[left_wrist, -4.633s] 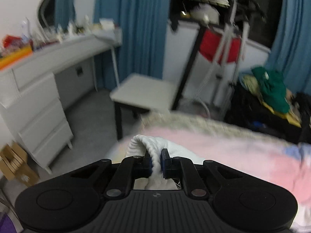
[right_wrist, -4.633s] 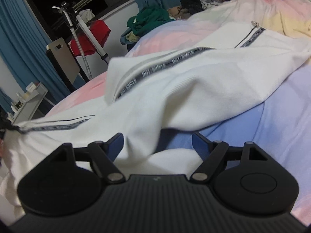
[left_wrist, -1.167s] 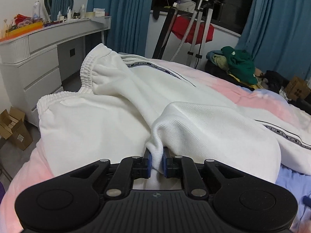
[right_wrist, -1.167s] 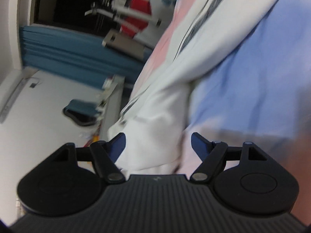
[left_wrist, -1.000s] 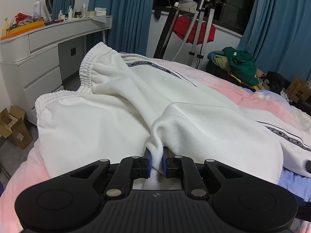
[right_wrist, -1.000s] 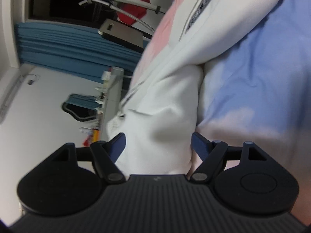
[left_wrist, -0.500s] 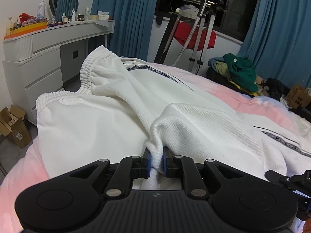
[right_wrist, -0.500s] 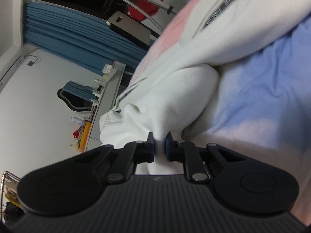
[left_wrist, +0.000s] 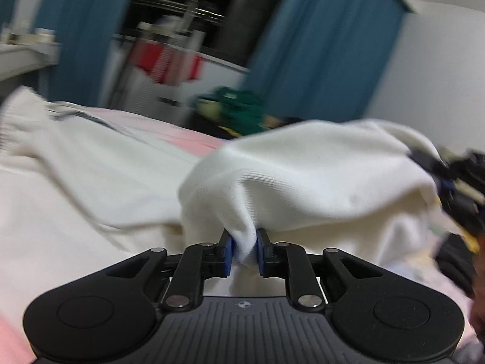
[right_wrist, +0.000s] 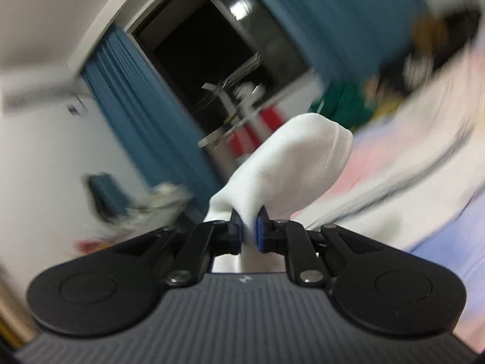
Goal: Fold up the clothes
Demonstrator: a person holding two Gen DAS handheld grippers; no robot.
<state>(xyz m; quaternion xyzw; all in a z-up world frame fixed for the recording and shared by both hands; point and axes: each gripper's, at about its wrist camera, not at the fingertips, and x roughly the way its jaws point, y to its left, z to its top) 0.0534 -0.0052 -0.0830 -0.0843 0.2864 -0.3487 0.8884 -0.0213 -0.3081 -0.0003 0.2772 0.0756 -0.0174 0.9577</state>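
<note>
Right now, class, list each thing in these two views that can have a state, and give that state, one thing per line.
left gripper: shut on a fold of the white garment; its jaws have just eased slightly wider.
right gripper: shut on another bunch of the same cloth.
white garment: pinched at two points, partly lifted, the rest lying on the bed.
bed cover: spread under the garment.
blue curtains: drawn aside, dark window showing.

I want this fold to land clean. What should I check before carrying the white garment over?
1. Left gripper pinches the white garment: ok; its grip has just eased slightly.
2. Right gripper shut on the garment: ok.
3. Held edge lifted off the bed: ok.
4. Edge taut between both grippers: not ok, it sags.
5. Cuffs aligned: cannot tell, blurred.
</note>
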